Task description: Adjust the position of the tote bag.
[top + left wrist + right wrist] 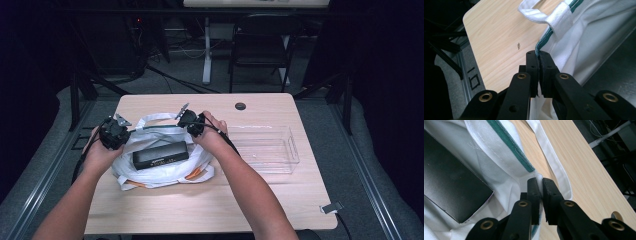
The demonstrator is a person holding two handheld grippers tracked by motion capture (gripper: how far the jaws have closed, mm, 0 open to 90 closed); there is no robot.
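Both claws pinch the white bag's (pixel 165 172) green rim: left gripper (pixel 116 134) at 9 o'clock, right gripper (pixel 192 122) at 1 o'clock. The black box (pixel 160 155) lies inside. Next, I think, pull the mouth wide.

A: We've got the bag (pixel 165 170) at the table's (pixel 210 210) left-centre, box (pixel 160 155) lying on it.

B: Yep, and the tray (pixel 265 149) sits right of the bag, with a chair (pixel 260 45) behind the table at upper centre.
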